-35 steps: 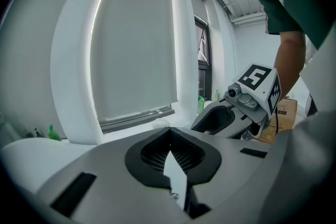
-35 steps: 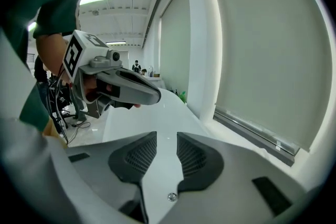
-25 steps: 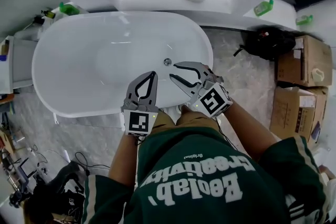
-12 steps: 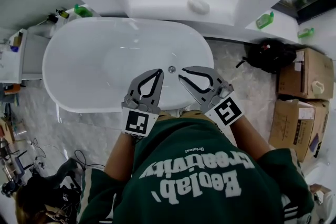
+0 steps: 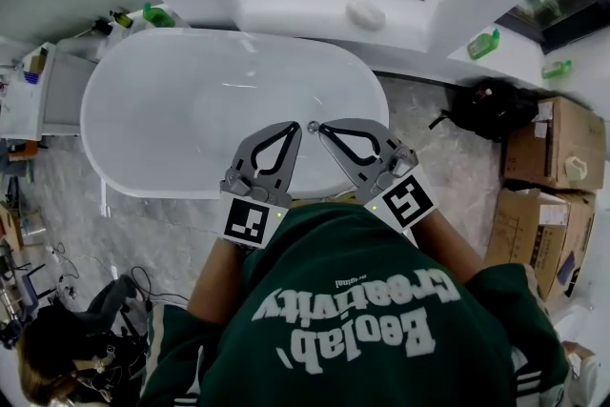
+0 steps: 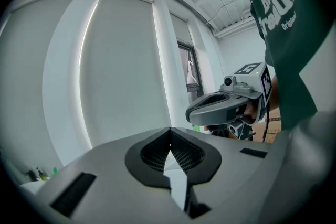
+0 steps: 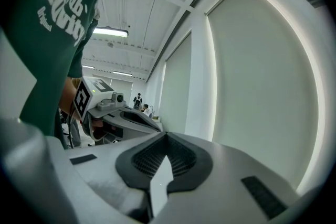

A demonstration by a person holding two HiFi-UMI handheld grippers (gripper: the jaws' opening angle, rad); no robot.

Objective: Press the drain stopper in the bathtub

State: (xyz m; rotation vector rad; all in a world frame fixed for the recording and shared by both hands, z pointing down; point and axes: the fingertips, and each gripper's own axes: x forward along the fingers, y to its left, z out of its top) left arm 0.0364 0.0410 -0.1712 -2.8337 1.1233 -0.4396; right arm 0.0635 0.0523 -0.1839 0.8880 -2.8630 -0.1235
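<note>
I'm seeing the grey left gripper (image 5: 292,129) with its jaws pressed fully together, gripping nothing. The grey right gripper (image 5: 324,128) has just been closing its jaws; they're meeting tip to tip, empty. Between both tips, the small round chrome drain stopper (image 5: 312,126) is sitting in the white oval bathtub (image 5: 181,105). The green sweatshirt (image 5: 362,319) is showing "Creativity" in white.

The left gripper (image 5: 291,131) and the right gripper (image 5: 326,129) are held over the tub (image 5: 162,114), tips near each other, and the stopper (image 5: 312,126) (on the tub floor) shows between them. The right jaws have just been closing, with nothing between them.
</note>
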